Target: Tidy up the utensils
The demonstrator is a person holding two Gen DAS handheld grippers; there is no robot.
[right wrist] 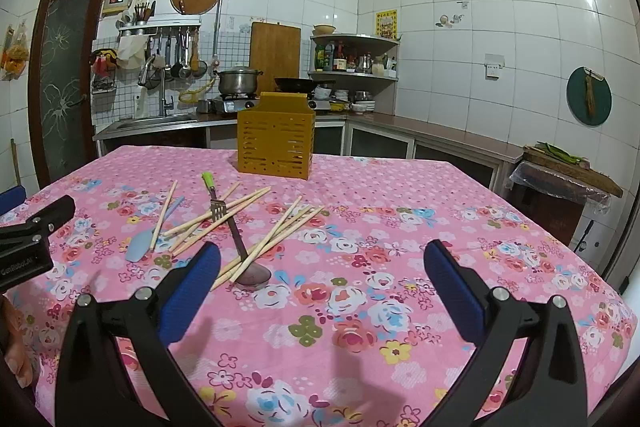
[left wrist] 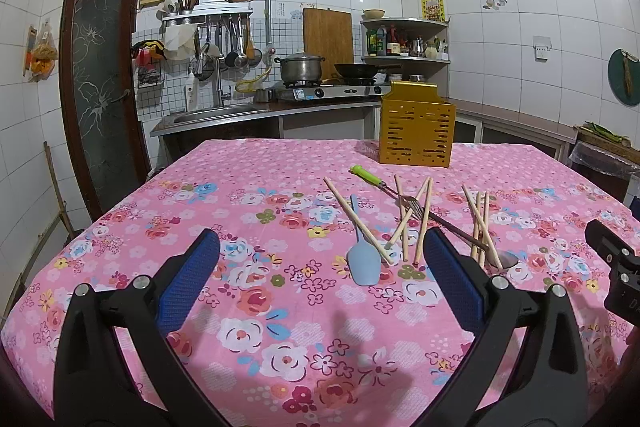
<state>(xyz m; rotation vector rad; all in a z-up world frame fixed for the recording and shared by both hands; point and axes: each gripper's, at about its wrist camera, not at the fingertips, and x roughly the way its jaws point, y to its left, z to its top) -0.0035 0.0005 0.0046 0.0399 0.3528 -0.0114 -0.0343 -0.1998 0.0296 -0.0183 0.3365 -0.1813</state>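
Observation:
Utensils lie scattered on the pink floral tablecloth (left wrist: pixel 248 187): a light blue spatula (left wrist: pixel 362 263), several wooden chopsticks (left wrist: pixel 424 215), a green-handled fork (left wrist: pixel 370 177) and a dark metal spoon (right wrist: pixel 248 267). A yellow slotted utensil holder (left wrist: pixel 416 131) stands upright behind them; it also shows in the right wrist view (right wrist: pixel 276 143). My left gripper (left wrist: pixel 320 255) is open and empty, above the cloth just short of the spatula. My right gripper (right wrist: pixel 322 267) is open and empty, with the spoon and chopsticks (right wrist: pixel 276 235) by its left finger.
A kitchen counter with sink, stove, pot (left wrist: pixel 301 67) and wok runs behind the table. A corner shelf (left wrist: pixel 404 39) holds bottles. A dark door (left wrist: pixel 100 95) is at the left. A covered side table (right wrist: pixel 568 175) stands right of the table.

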